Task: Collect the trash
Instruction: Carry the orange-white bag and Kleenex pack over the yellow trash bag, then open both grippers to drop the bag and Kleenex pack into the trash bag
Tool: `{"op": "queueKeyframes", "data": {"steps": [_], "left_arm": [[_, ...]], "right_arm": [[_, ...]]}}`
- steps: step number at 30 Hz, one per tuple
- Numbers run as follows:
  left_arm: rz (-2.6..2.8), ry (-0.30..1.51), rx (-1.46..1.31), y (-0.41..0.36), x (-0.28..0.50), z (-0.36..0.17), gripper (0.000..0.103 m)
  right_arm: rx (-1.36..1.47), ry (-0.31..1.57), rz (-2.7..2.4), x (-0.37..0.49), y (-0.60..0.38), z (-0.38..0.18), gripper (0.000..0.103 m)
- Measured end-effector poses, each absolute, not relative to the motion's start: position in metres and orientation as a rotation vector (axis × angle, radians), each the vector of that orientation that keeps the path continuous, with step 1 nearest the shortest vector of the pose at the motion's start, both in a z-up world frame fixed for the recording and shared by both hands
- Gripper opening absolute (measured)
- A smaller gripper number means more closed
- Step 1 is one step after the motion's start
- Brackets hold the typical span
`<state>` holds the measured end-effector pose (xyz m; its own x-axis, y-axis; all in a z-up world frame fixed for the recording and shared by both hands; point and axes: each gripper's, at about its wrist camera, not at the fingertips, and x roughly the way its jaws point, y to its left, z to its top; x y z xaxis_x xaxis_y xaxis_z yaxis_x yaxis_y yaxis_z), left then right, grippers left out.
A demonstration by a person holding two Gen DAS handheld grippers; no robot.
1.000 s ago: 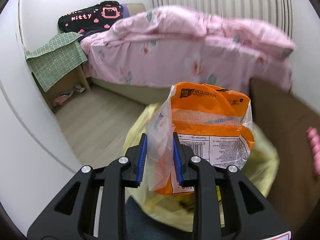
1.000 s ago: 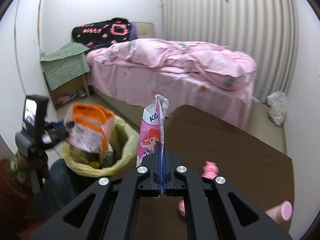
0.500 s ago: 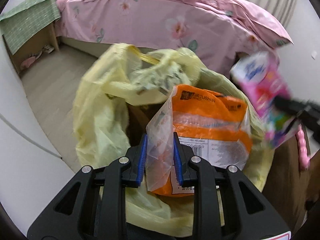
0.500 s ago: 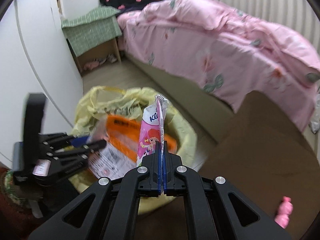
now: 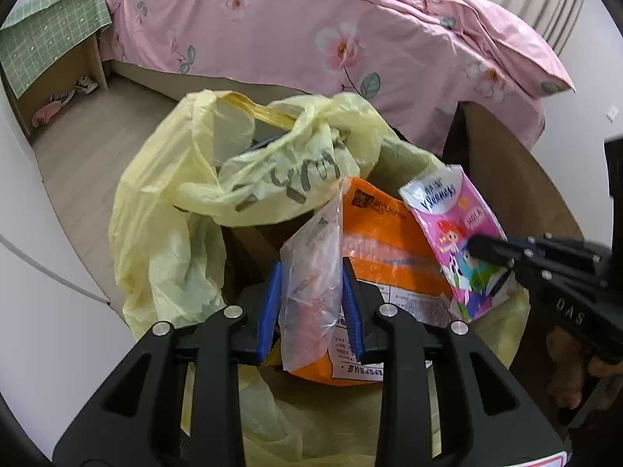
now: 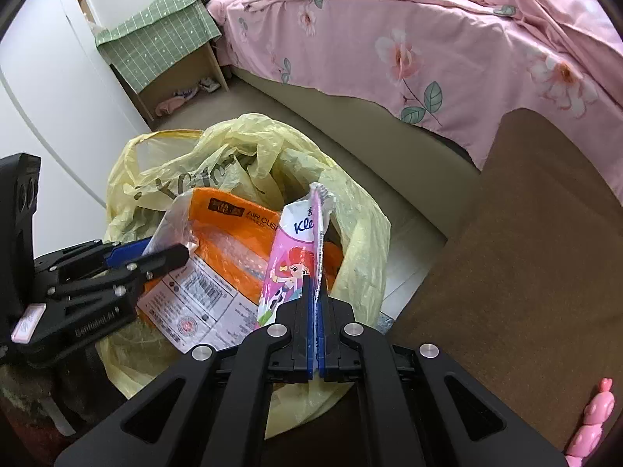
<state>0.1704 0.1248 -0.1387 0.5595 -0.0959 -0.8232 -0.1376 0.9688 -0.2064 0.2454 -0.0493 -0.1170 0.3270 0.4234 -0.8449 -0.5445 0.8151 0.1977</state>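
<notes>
Your left claw (image 5: 311, 307) has the orange air-cushion mailer (image 5: 383, 245) between its blue pads; its jaws have just been opening, and the clear plastic flap of the mailer fills the gap between them, though you cannot tell whether the pads still press on it. The mailer hangs over the mouth of the yellow trash bag (image 5: 163, 233), its printed label end lowest.

Your right claw (image 6: 315, 311) is pressed together on the pink tissue packet (image 6: 296, 257), pinching its lower edge so the packet stands up edge-on between the pads. That packet sits just beside the mailer, overlapping its right side, and both are above the open bag. From the left wrist view, your right claw reaches in from the right with the packet's cartoon face toward the camera.

The bag's crumpled rim and its yellow drawstring rise behind both items. To the right of the bag is the brown tabletop (image 6: 545, 241), with a pink toy (image 6: 592, 420) lying at its near corner. Beyond the bag lie the floor (image 5: 97, 128), the bed with a pink floral cover (image 6: 447, 39), and a small nightstand draped in green checked cloth (image 6: 163, 43).
</notes>
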Motion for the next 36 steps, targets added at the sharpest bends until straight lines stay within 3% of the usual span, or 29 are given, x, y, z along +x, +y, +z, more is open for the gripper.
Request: {"op": "queueKeyframes", "data": {"steps": [22,24,25,26,36], "left_arm": [[0.107,0.855,-0.324,0.141,0.134,-0.080,0.063],[0.113,0.846,-0.323,0.140,0.129,-0.074,0.066],[0.115,0.840,-0.323,0.140,0.127,-0.070,0.068],[0.115,0.833,-0.321,0.138,0.125,-0.066,0.070],[0.010,0.763,-0.234,0.068,0.094,-0.030,0.078]], "right_arm": [[-0.096,1.021,0.697,0.220,-0.054,-0.109,0.005],[-0.106,0.999,0.686,0.216,-0.058,-0.103,0.021],[-0.108,0.989,0.682,0.214,-0.061,-0.100,0.037],[-0.094,0.969,0.684,0.210,-0.067,-0.093,0.040],[-0.048,0.792,0.560,0.151,-0.156,-0.031,0.040]]}}
